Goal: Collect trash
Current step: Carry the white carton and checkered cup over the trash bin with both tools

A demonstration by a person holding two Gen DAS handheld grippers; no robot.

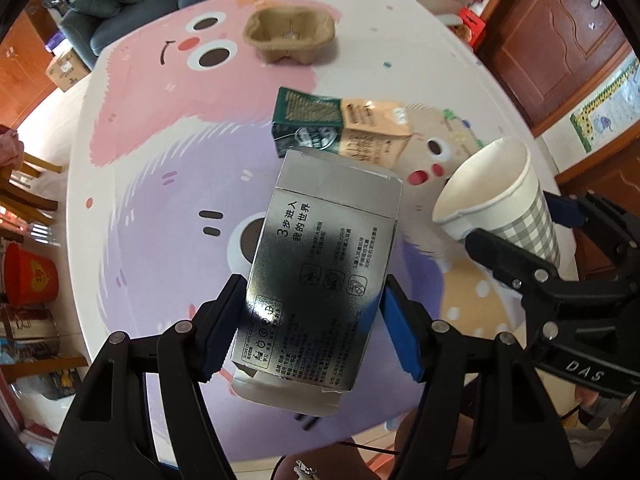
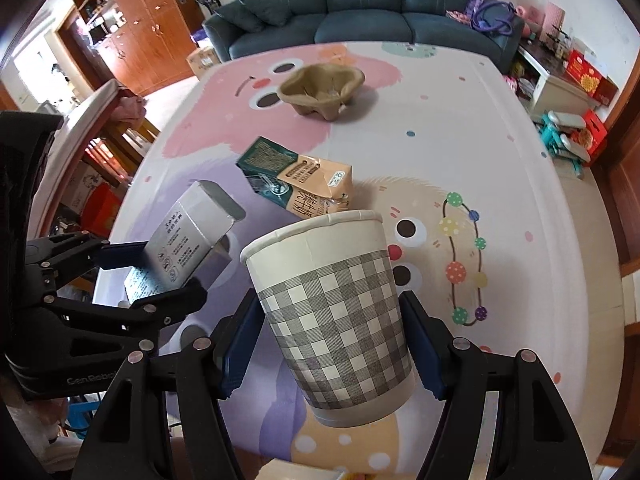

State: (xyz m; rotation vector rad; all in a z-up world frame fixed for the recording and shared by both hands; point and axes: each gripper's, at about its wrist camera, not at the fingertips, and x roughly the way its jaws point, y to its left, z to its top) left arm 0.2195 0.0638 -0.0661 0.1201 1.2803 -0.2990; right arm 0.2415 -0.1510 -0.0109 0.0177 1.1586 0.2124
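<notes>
Silver cardboard box with black print sits clamped in the left gripper above the cartoon-printed table. Right gripper grips a grey-checked white paper cup, interior hidden. Beyond lie a green-and-tan carton and an apparently empty brown pulp tray.

carton ahead, tray beyond

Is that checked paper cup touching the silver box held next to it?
Apart. In the right wrist view the paper cup and the silver box show a clear strip of tablecloth between them, each clamped in its own gripper.
</notes>
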